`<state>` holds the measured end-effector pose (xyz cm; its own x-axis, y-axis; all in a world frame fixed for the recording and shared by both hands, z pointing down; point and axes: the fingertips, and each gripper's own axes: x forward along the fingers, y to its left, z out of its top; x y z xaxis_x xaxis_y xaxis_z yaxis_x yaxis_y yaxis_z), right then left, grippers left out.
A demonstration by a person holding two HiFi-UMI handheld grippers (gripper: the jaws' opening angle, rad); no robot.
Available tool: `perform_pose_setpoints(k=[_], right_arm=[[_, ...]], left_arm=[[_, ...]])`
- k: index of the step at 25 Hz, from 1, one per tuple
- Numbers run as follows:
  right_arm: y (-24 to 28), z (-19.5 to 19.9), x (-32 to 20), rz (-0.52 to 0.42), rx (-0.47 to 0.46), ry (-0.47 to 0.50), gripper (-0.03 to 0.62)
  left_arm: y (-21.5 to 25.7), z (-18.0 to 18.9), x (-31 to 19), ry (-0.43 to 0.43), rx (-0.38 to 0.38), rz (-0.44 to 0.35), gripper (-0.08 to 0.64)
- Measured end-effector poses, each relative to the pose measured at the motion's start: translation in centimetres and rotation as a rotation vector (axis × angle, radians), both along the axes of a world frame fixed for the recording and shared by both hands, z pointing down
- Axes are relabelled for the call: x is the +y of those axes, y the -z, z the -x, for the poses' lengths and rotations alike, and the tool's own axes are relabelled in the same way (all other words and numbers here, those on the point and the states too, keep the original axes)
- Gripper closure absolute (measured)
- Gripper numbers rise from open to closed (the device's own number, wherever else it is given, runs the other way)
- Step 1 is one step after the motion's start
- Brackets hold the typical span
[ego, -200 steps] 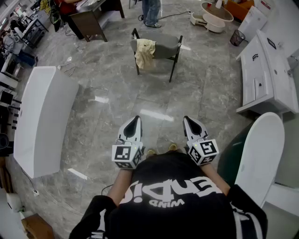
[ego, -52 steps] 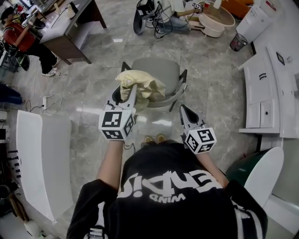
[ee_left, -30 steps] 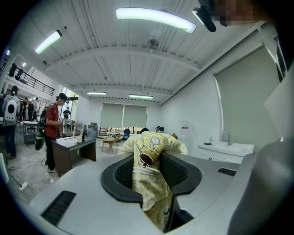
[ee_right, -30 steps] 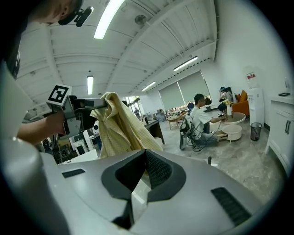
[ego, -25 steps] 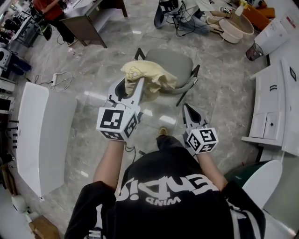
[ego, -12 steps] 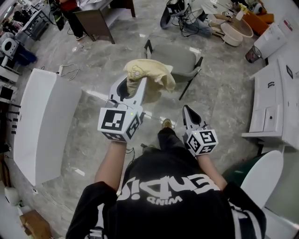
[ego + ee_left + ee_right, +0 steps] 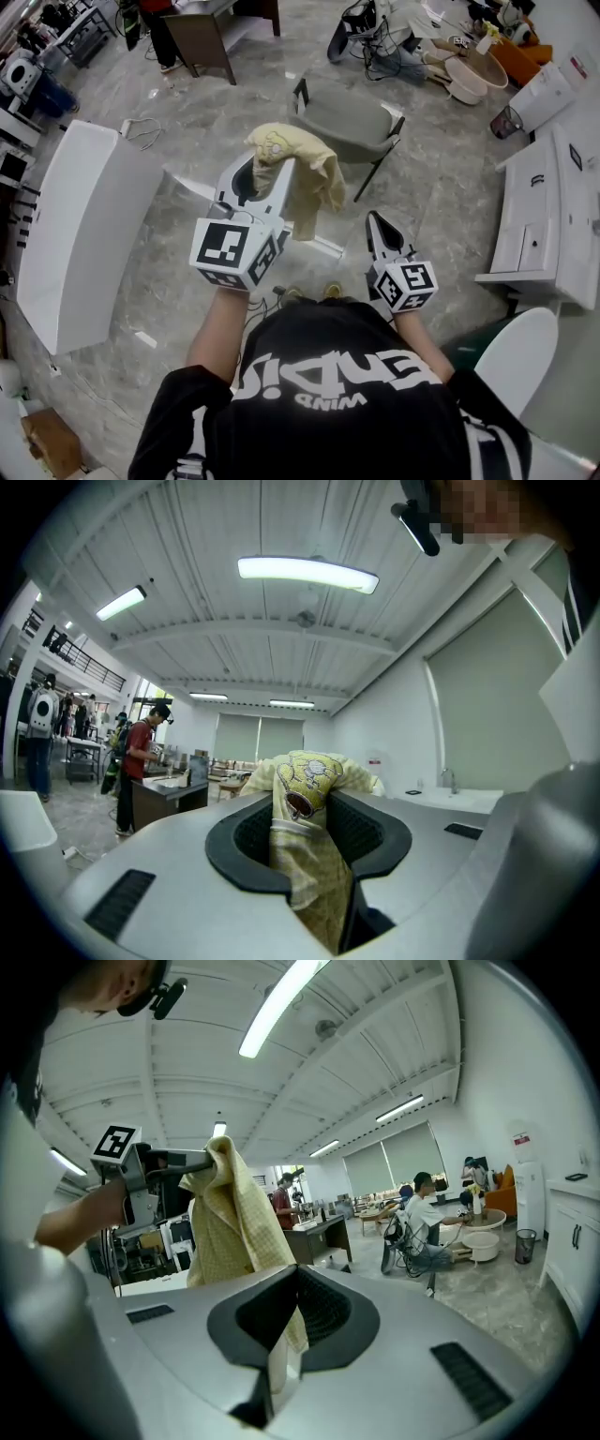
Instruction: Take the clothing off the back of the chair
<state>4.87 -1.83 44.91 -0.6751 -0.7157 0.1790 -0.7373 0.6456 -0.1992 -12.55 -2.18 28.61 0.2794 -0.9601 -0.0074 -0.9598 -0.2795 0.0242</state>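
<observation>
Clothing (image 7: pixel 302 176) hangs from the left tool (image 7: pixel 270 161), before the chair (image 7: pixel 349 122).

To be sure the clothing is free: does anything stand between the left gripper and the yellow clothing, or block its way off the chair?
Nothing visible does. The left gripper grips the yellow clothing directly. It hangs free, seemingly clear of the grey chair. The right gripper is shut, off to the side.
</observation>
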Motion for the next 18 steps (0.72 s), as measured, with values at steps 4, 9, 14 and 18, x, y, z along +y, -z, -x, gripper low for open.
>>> perform_pose_setpoints(k=[4, 9, 14, 18], right_arm=[[0.3, -0.4, -0.4, -0.013, -0.010, 0.011, 0.578], [0.1, 0.0, -0.6, -0.012, -0.013, 0.039, 0.578], [-1.0, -0.1, -0.1, 0.009, -0.011, 0.056, 0.578], [-1.5, -0.1, 0.0, 0.023, -0.016, 0.057, 0.578]], left_arm=[[-2.2, -0.3, 1.0, 0.012, 0.009, 0.044, 0.430], [-8.8, 0.1, 2.2, 0.041, 0.045, 0.135, 0.428], [-15.1, 0.4, 3.2, 0.074, 0.073, 0.202, 0.428], [-17.6, 0.8, 4.0, 0.110, 0.086, 0.270, 0.428]])
